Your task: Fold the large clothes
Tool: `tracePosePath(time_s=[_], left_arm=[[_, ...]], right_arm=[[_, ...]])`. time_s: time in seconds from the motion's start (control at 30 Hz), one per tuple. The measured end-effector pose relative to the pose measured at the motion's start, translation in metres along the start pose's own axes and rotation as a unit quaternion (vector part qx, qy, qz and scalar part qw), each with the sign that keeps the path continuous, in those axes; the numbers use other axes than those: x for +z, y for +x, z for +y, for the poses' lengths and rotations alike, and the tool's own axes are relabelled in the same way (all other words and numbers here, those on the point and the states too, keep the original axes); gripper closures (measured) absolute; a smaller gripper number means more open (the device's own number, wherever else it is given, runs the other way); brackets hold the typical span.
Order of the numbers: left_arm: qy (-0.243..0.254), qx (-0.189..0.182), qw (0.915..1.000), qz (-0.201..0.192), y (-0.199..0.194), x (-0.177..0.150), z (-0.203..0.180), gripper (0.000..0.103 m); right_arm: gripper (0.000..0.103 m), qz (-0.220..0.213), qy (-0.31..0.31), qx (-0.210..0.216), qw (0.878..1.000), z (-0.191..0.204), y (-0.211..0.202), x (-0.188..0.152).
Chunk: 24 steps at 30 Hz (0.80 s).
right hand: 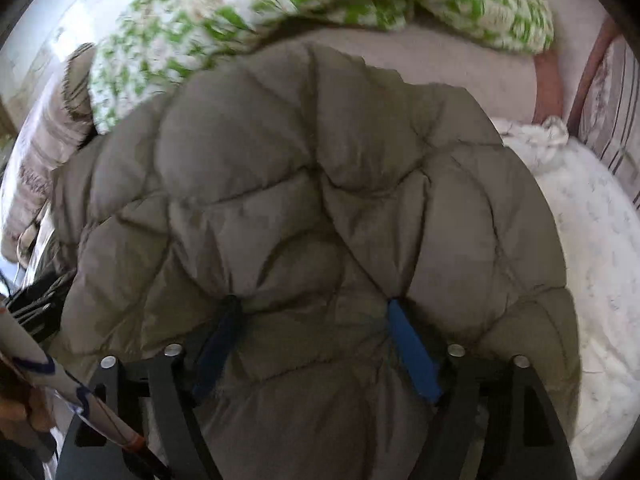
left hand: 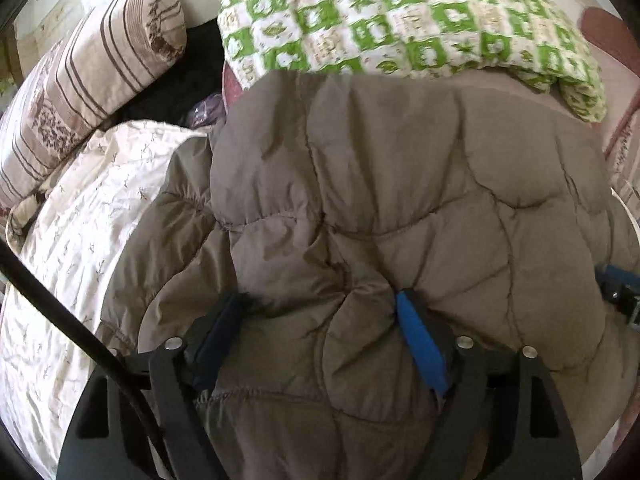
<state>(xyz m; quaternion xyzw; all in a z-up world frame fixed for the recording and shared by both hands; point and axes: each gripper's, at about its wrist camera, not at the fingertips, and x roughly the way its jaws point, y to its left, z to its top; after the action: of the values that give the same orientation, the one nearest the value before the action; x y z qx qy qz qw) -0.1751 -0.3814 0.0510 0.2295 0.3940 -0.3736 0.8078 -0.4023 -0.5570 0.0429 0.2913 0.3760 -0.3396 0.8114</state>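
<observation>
Left wrist view shows no brand, label or readable writing on anything. Your left gripper (left hand: pixel 320 312) has its jaws spread wide, a puffy fold of the quilted jacket (left hand: pixel 380 184) bulging between them; whether the blue pads (left hand: pixel 420 344) press on it you cannot tell. The jacket is taupe, padded, stitched into curved panels, and lies on the bed's cream sheet (left hand: pixel 68 264), which is crinkled with a fine sprig print. At 12 o'clock a green-and-white checked blanket (left hand: pixel 400 20) overlaps the jacket's far edge; at 10 o'clock a striped beige pillow (left hand: pixel 88 80) leans. A black cable (left hand: pixel 80 332) crosses at 8 o'clock.

Right wrist view is blurred toward the top. Your right gripper (right hand: pixel 312 316) also has its jaws spread, padding swelling between them, contact unclear. The other gripper's dark frame (right hand: pixel 36 312) shows at 9 o'clock, and a white rumpled cloth (right hand: pixel 532 140) lies at 2 o'clock beside the jacket.
</observation>
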Motion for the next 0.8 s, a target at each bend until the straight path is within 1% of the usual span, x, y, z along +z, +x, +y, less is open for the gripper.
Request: tracePosePath(time_s=[0.07,0.1,0.13,0.17,0.23,0.3,0.37,0.5,0.53,0.63,0.73,0.8], left_arm=[[-0.005,0.008,0.9998,0.015,0.001,0.004,0.000,0.019],[-0.005,0.013,0.9998,0.015,-0.003,0.004,0.000,0.019],[-0.007,0.011,0.9998,0.011,-0.013,0.001,0.001,0.024],[-0.011,-0.002,0.9999,0.007,-0.024,-0.003,0.004,0.028],[-0.024,-0.022,0.9994,-0.006,-0.048,-0.014,0.012,0.028],[-0.035,-0.031,0.9985,-0.029,-0.081,-0.032,0.023,0.028],[-0.041,-0.028,0.9977,-0.047,-0.110,-0.058,0.033,0.028],[-0.045,0.004,0.9964,-0.072,-0.145,-0.108,0.041,0.028],[-0.045,0.014,0.9958,-0.079,-0.150,-0.118,0.041,0.028],[-0.043,0.034,0.9943,-0.091,-0.151,-0.128,0.042,0.028],[-0.033,0.040,0.9933,-0.103,-0.145,-0.124,0.041,0.028],[-0.032,0.042,0.9915,-0.119,-0.140,-0.122,0.040,0.028]], right_arm=[[0.022,0.012,0.008,-0.010,1.000,0.000,0.003,0.004],[0.022,0.014,0.014,-0.010,1.000,0.000,0.000,0.005],[0.022,0.008,0.021,-0.006,1.000,0.000,-0.011,0.004],[0.022,-0.001,0.023,0.000,1.000,0.000,-0.022,0.001],[0.022,-0.027,0.018,0.004,0.999,0.001,-0.053,-0.011],[0.022,-0.050,0.008,-0.002,0.999,0.003,-0.088,-0.034],[0.022,-0.057,0.014,0.001,0.998,0.004,-0.111,-0.055],[0.022,-0.074,0.046,0.027,0.996,0.003,-0.141,-0.098],[0.022,-0.077,0.051,0.027,0.995,0.005,-0.144,-0.103],[0.023,-0.078,0.068,0.024,0.994,0.008,-0.143,-0.109],[0.024,-0.099,0.051,0.020,0.994,0.026,-0.141,-0.107],[0.024,-0.107,0.038,0.028,0.993,0.037,-0.135,-0.104]])
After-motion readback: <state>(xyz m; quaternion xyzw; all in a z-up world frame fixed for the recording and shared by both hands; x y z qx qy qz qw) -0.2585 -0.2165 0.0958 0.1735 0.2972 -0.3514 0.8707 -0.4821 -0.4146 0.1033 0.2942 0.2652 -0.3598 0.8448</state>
